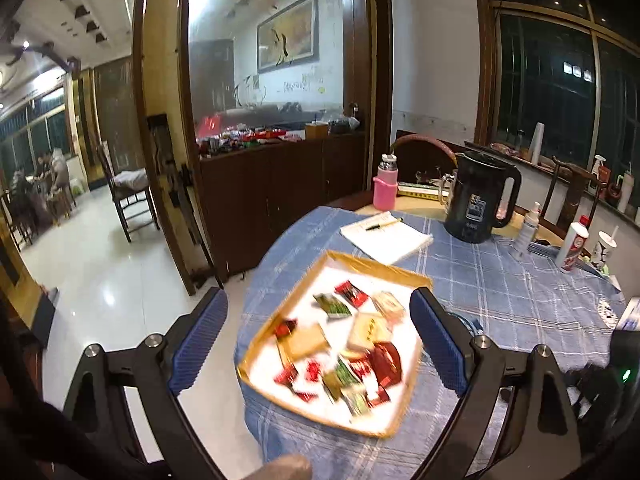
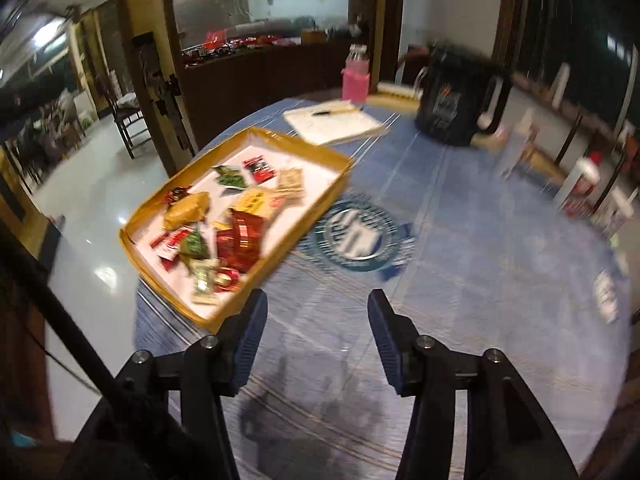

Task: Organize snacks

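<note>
The snacks (image 1: pixel 340 348) lie jumbled inside a shallow yellow-rimmed tray (image 1: pixel 262 346) near the left edge of the tabletop (image 1: pixel 500 292), probably so they stay gathered for sorting. The left hand-held gripper (image 1: pixel 318 336) hangs above the tray, spread wide and holding nothing. The right hand-held gripper (image 2: pixel 316 336) is likewise spread and empty over bare cloth to the tray's right.

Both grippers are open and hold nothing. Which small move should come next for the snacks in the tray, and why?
Probably lower the left gripper toward the tray and close on one packet at the edge of the pile, such as the red packet. That gripper is open and already frames the tray, while the right gripper points at bare tablecloth beside it.
</note>
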`<state>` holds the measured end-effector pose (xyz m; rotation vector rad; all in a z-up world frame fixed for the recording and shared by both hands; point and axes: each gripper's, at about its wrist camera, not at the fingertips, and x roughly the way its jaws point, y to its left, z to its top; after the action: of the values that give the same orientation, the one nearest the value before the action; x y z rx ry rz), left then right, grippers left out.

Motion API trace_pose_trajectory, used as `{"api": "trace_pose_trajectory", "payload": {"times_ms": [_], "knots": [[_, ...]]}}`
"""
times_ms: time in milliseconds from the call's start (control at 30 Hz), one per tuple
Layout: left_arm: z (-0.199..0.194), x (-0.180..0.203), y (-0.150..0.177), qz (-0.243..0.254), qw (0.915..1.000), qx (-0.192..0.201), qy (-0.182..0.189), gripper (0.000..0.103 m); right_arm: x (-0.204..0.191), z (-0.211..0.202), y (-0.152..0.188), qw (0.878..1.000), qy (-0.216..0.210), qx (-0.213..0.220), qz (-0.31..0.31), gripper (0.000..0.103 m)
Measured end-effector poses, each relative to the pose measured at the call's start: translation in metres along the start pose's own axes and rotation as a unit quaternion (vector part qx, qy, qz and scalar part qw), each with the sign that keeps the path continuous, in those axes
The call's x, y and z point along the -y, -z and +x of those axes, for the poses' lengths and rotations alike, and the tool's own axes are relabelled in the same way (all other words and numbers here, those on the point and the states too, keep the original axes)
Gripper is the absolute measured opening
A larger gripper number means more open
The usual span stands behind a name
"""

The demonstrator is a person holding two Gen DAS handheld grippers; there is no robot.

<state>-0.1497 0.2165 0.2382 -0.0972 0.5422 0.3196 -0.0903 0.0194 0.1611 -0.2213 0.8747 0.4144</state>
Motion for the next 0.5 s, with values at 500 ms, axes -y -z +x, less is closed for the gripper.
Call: {"api": "trace_pose_trajectory", "payload": {"times_ms": [500], "knots": [[-0.005,0.026,0.038,0.001,0.9966,-0.081,-0.016,0.092,-0.044,-0.022,0.005,0.999,-0.023,0.033,-0.005,0.061]]}}
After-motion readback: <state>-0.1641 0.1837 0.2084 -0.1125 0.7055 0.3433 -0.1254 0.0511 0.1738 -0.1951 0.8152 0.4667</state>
